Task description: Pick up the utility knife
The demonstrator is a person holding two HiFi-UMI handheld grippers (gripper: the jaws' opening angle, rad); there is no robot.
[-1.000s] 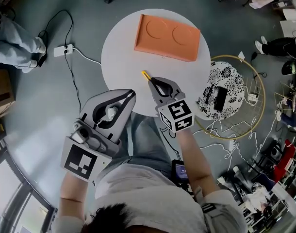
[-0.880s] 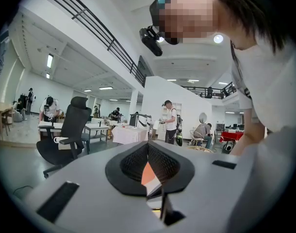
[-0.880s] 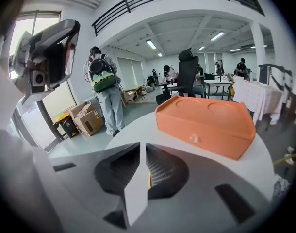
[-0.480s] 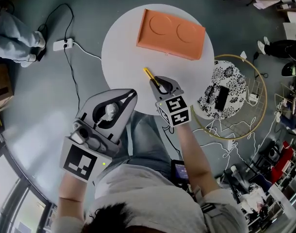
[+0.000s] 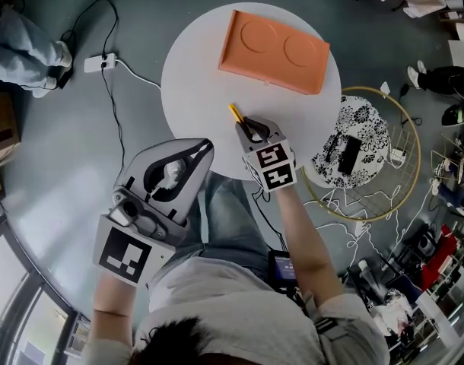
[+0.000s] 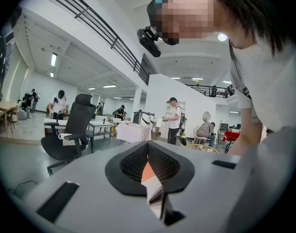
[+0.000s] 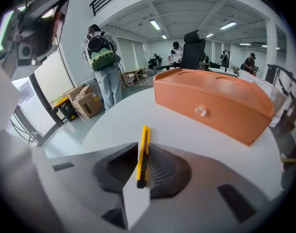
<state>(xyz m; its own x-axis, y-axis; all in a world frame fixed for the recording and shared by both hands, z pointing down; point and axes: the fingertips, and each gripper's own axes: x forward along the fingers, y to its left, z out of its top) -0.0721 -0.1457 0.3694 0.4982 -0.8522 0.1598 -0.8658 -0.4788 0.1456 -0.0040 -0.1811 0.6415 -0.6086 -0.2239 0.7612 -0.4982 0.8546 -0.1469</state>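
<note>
Right gripper view: the knife (image 7: 144, 140) has now been pinched by the right claw (image 7: 141, 164); lifting may be started

Utility knife (image 7: 143, 152): yellow plastic, smooth, slight sheen.
Table (image 5: 194, 90): white, matt, smooth.
Box (image 5: 276, 50): orange matt plastic; knob (image 7: 200, 111) clear, glossy.
Right gripper (image 5: 247, 128): grey matt shell; pads (image 7: 165, 166) black, ribbed.

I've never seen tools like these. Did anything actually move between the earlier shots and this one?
Very little. The right gripper, shut on the yellow knife in every shot, seems to have tipped slightly over the table, so its marker cube now shows different faces. Nothing was picked up or let go. The left gripper, shut and empty, and the orange box stayed put.
</note>
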